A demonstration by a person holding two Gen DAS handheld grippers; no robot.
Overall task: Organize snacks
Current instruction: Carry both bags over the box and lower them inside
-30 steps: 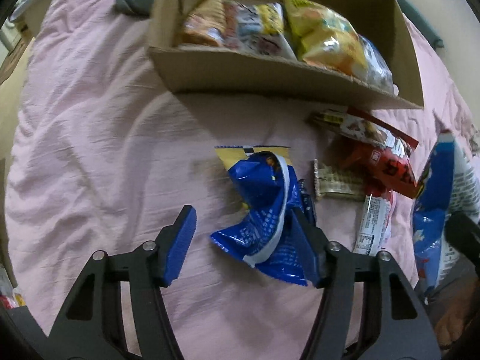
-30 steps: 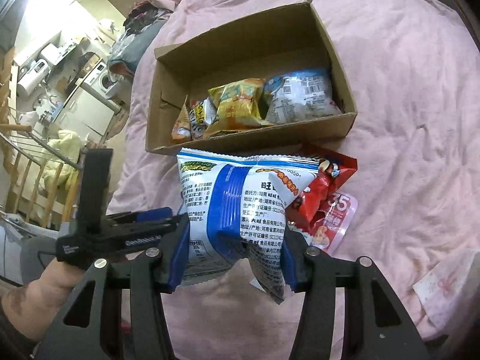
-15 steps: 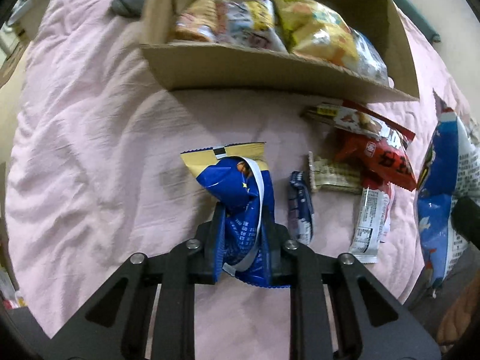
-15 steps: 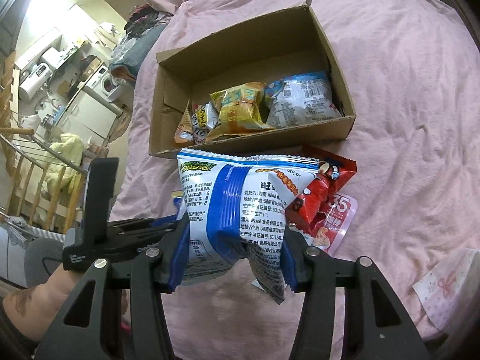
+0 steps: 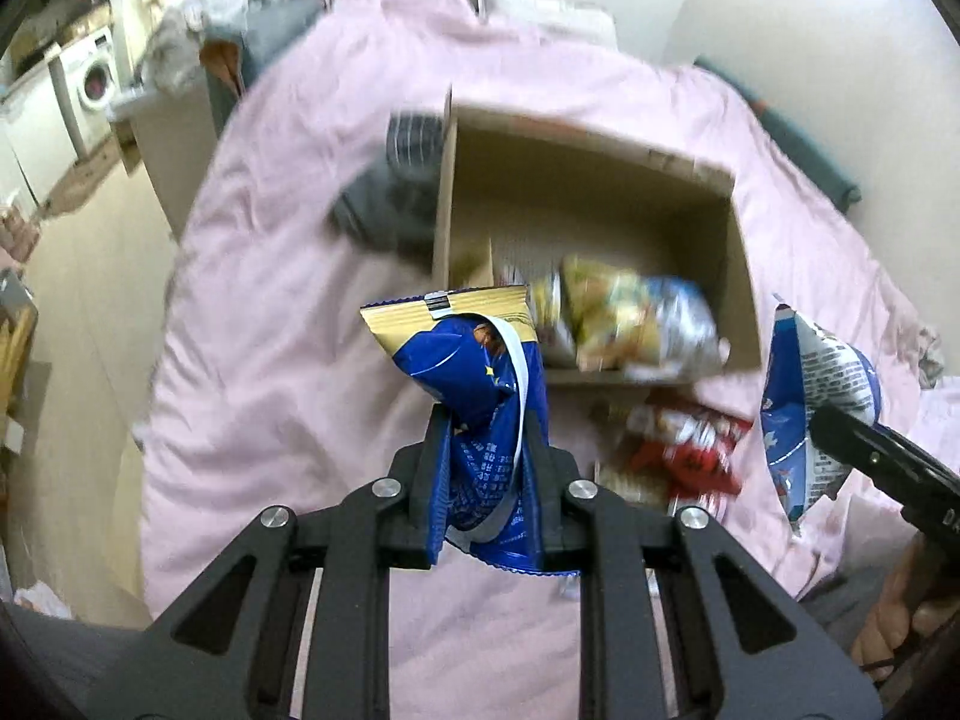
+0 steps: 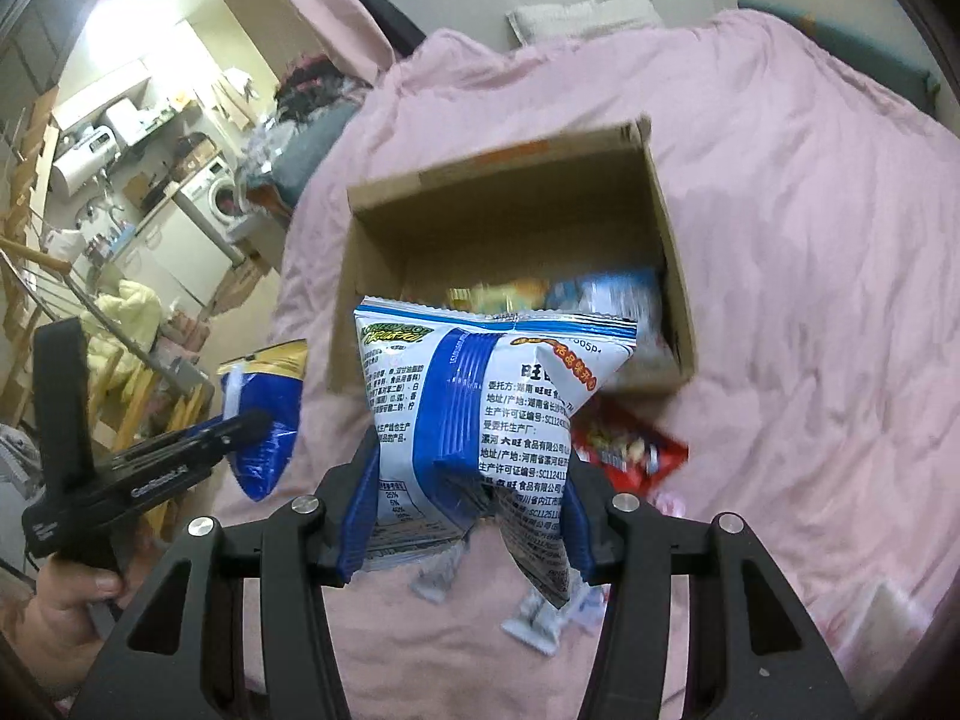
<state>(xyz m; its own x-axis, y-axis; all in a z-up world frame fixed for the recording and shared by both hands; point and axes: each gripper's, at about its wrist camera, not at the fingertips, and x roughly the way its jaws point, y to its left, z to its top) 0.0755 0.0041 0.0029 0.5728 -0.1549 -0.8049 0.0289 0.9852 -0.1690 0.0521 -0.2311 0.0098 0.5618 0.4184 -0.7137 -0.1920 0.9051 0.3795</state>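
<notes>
While clamped tight – left tongs (image 5: 487, 480) on blue-and-gold packet (image 5: 474, 372), right tongs (image 6: 465, 516) on blue-and-white bag (image 6: 480, 408).

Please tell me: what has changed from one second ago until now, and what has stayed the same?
The left tongs, open beside the dark blue bag a second ago, closed on it and lifted it off the pink bedding toward the box. The right tongs rose a little too, keeping their grip on the white and blue bag. The box with its snacks and the red packets before it stayed put.
</notes>
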